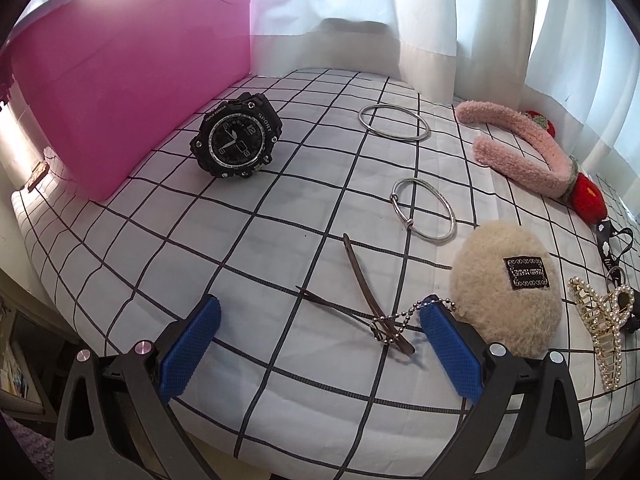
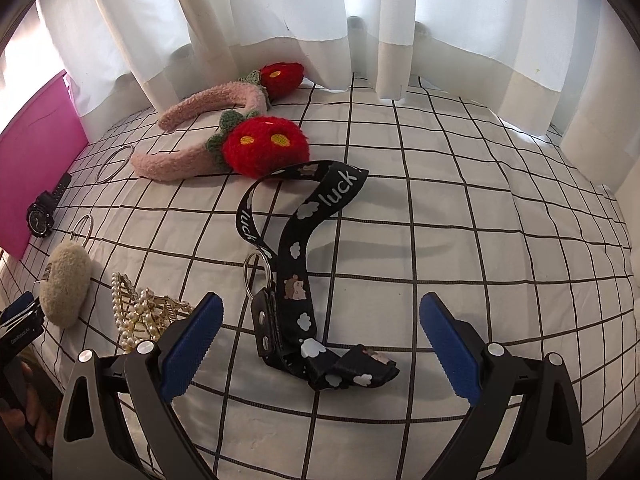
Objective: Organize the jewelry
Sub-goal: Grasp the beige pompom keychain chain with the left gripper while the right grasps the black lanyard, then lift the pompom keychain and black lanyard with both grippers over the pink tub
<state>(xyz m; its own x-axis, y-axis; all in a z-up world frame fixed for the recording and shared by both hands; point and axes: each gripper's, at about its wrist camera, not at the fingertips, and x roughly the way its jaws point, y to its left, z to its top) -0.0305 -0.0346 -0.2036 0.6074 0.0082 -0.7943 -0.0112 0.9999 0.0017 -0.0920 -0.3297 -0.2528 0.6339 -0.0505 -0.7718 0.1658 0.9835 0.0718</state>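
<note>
Shiny metal bangles (image 1: 394, 124), fuzzy cream pouch (image 1: 506, 294), fluffy pink headband (image 2: 200, 128), woven black lanyard (image 2: 304, 240), matt gridded cloth (image 2: 460, 220)

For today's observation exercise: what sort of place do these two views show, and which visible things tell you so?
Probably a home room, perhaps a bedroom by a window: white curtains with daylight behind them, a grid-patterned white cloth on a soft-looking surface, and personal accessories such as a black watch beside a pink bin.
</note>
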